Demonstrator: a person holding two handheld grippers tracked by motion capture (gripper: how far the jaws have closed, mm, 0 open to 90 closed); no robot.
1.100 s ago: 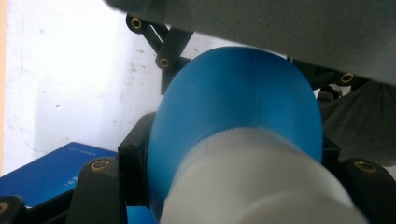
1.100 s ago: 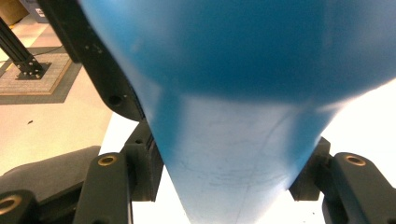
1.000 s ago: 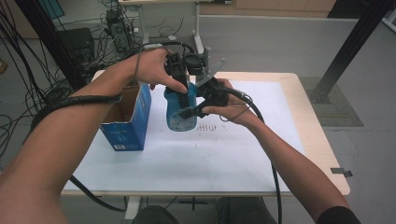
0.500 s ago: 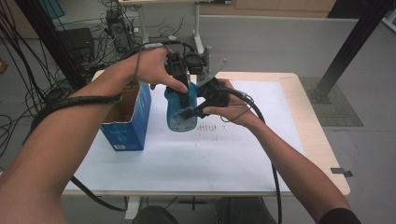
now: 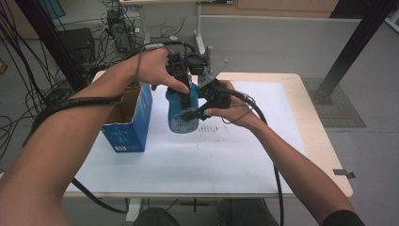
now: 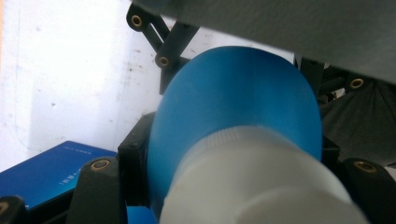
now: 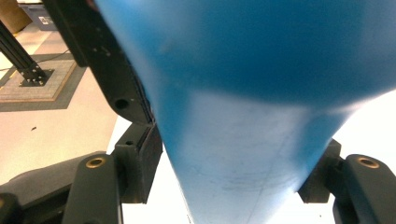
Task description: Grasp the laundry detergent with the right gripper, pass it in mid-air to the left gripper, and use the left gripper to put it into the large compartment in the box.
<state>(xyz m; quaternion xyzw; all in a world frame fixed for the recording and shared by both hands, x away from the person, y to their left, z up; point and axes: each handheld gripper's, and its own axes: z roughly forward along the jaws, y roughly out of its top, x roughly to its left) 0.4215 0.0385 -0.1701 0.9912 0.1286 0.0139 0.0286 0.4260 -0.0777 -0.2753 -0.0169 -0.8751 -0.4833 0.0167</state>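
Note:
A blue bottle (image 5: 181,115) with a white cap (image 6: 261,177) hangs above the table, held between both hands. My left gripper (image 5: 181,92) comes down from above and is shut on its upper part, just below the cap. In the left gripper view the bottle (image 6: 233,102) sits between that gripper's (image 6: 233,149) two black jaws. My right gripper (image 5: 189,113) reaches in from the right around the bottle's narrower lower end. Its jaws have just been opening. In the right gripper view the bottle (image 7: 243,70) is still between them, and the right gripper's (image 7: 229,172) pads lie against its sides.
An open blue cardboard box (image 5: 134,122) stands on the white table (image 5: 235,160) just left of the bottle. Small dark marks speckle the tabletop below my right hand. Cables and desk legs lie on the floor beyond the far edge.

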